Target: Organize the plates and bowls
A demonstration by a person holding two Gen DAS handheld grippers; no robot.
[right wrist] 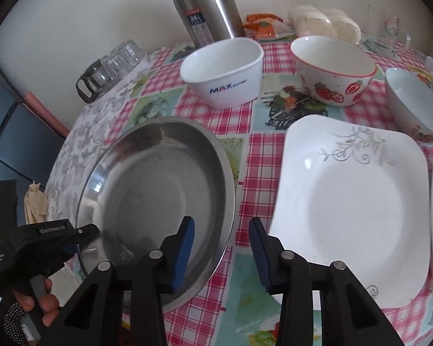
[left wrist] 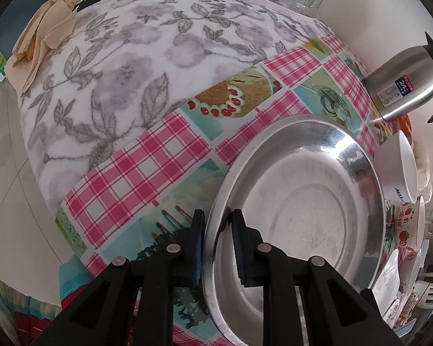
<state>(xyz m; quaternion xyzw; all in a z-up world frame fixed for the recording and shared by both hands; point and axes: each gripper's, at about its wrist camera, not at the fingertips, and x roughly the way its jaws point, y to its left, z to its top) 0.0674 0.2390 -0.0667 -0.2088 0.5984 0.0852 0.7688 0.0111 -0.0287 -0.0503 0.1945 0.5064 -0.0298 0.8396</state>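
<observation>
- At about 9 o'clock on the table in our right wrist view, a crumpled beige cloth (right wrist: pixel 35 205) lies on a grey floral cover (right wrist: pixel 80 141) that overlaps the pink checked tablecloth (right wrist: pixel 262 155).
- At 8 o'clock in that view, our left gripper (right wrist: pixel 82 235) reaches in, held by a gloved hand (right wrist: pixel 29 302). Its fingers are clamped on the near-left rim of the steel basin (right wrist: pixel 158 196), one finger inside the rim and one outside, as our left wrist view shows (left wrist: pixel 216 230).
- The steel basin sits left of centre on the table, and its near side overhangs the table edge.
- At 11 o'clock from the basin, upturned glasses (right wrist: pixel 121 57) stand against the wall.
- At 12 o'clock stands a steel thermos jug (right wrist: pixel 205 8), with a white bowl marked MAX (right wrist: pixel 225 72) just in front of it.
- At 6 o'clock in our right wrist view, the right gripper (right wrist: pixel 222 248) hangs with its fingers spread and gripping nothing. One blue pad (right wrist: pixel 184 248) is over the basin's right rim; the other sits by the near-left corner of the white square plate (right wrist: pixel 355 210).
- At 1 o'clock from the plate is a strawberry-patterned bowl (right wrist: pixel 332 69), with a smaller white bowl (right wrist: pixel 415 106) to its right.
</observation>
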